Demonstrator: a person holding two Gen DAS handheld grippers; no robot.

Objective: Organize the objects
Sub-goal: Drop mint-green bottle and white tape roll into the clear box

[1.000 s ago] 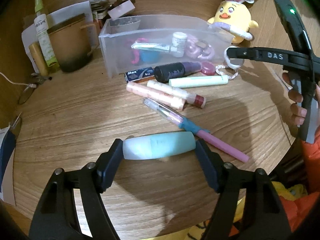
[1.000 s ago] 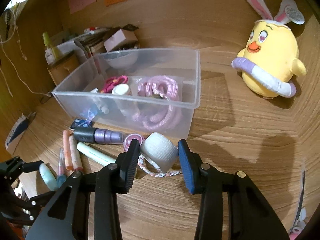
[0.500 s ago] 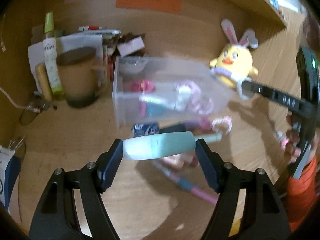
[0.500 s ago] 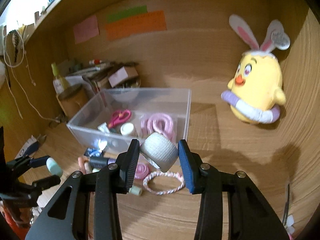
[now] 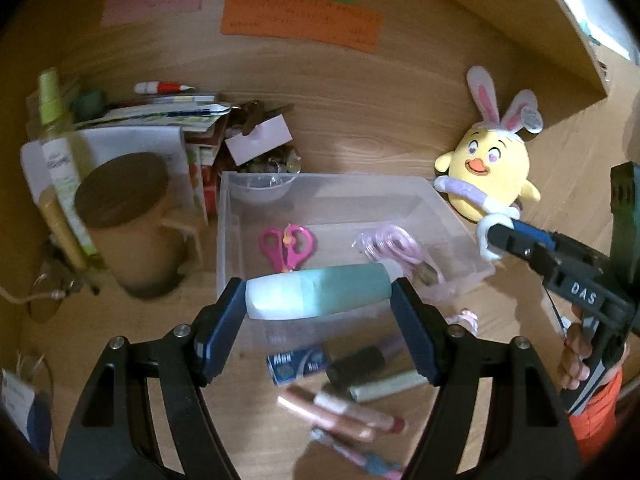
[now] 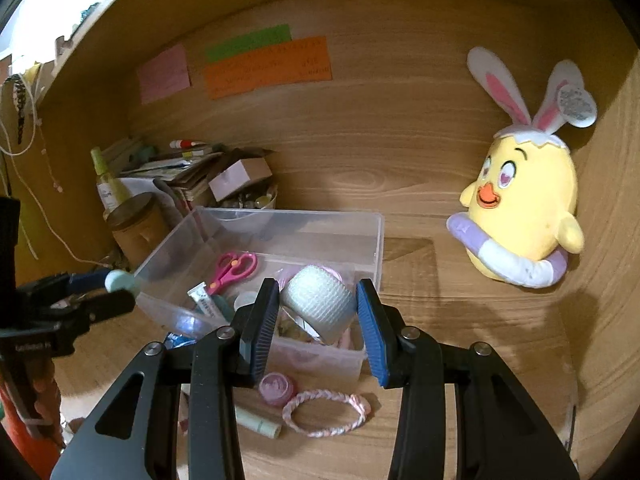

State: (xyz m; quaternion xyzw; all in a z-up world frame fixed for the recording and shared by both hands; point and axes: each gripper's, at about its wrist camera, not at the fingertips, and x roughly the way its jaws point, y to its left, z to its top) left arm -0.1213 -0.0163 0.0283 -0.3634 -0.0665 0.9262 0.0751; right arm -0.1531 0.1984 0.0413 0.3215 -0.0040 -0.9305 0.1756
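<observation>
The left gripper (image 5: 318,306) pinches a teal-and-white tube (image 5: 318,295) lengthwise between its fingers, held in the air over the near wall of the clear plastic bin (image 5: 448,216). The right gripper (image 6: 318,320) pinches a white gauze roll (image 6: 318,300) above the bin's near right corner. Pink scissors (image 5: 286,245) lie inside the bin; lipsticks (image 5: 344,412) remain on the desk (image 5: 400,144).

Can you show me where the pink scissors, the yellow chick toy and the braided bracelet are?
Scissors (image 5: 286,246): left wrist view, on the pink handles.
Chick (image 6: 528,216): right wrist view, on its yellow belly.
Bracelet (image 6: 326,412): right wrist view, on the braided loop.
</observation>
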